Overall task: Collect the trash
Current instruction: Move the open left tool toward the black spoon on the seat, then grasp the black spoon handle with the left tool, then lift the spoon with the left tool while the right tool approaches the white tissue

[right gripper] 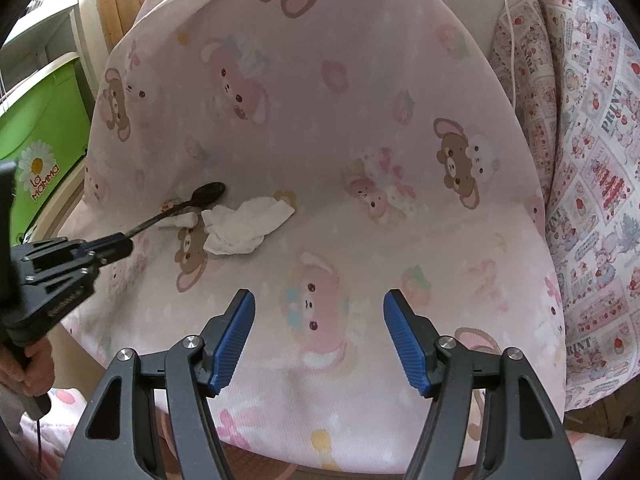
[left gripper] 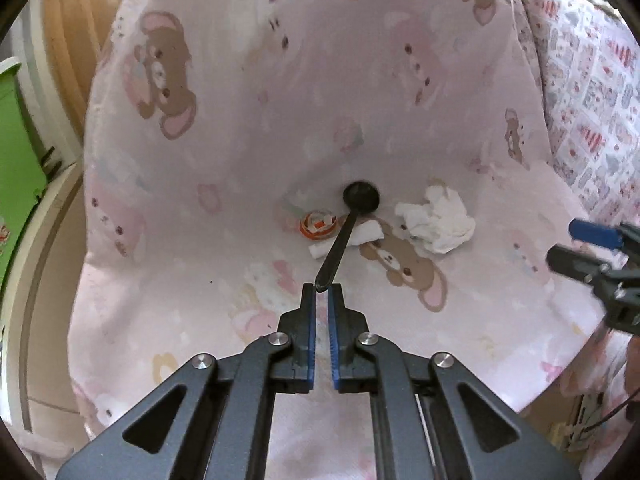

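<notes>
Clamping the black plastic spoon (left gripper: 347,236) by its handle tip, left gripper (left gripper: 322,295) sits mid pink bear-print cushion (left gripper: 248,152); right gripper (right gripper: 319,306) jaws apart over bare fabric. Crumpled white tissue (left gripper: 438,219) just beside the spoon. Only the left view shows the orange-white wrapper (left gripper: 318,224) clearly.

a glossy black plastic spoon (left gripper: 350,224) and crumpled white paper tissue (left gripper: 438,222) on matt pink cloth (left gripper: 240,120).

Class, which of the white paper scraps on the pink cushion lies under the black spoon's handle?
The small rolled scrap; the big crumpled tissue lies clear, right of the spoon.
</notes>
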Demonstrator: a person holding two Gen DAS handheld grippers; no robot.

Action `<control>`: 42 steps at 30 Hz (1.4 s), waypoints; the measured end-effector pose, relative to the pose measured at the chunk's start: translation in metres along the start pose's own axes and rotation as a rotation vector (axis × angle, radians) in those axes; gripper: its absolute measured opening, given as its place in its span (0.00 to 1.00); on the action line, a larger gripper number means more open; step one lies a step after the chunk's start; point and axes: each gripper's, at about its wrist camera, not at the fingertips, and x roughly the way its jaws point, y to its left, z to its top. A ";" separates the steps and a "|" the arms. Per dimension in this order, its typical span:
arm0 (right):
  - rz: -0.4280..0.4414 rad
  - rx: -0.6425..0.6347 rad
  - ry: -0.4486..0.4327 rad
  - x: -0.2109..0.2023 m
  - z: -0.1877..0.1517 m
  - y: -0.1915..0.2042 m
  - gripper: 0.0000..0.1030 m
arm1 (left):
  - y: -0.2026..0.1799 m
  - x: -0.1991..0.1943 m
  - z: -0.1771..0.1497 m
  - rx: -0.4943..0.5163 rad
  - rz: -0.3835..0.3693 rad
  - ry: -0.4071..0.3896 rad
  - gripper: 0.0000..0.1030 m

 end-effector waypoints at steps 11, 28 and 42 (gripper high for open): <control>0.070 0.049 -0.003 -0.006 0.004 -0.007 0.71 | -0.014 -0.065 -0.027 -0.088 0.059 -0.113 0.00; 0.049 0.014 -0.009 -0.007 0.005 -0.003 0.71 | -0.004 0.043 0.035 0.028 -0.082 0.103 0.24; 0.078 0.001 0.003 -0.003 0.011 0.005 0.72 | -0.003 -0.040 0.004 -0.060 -0.048 -0.052 0.06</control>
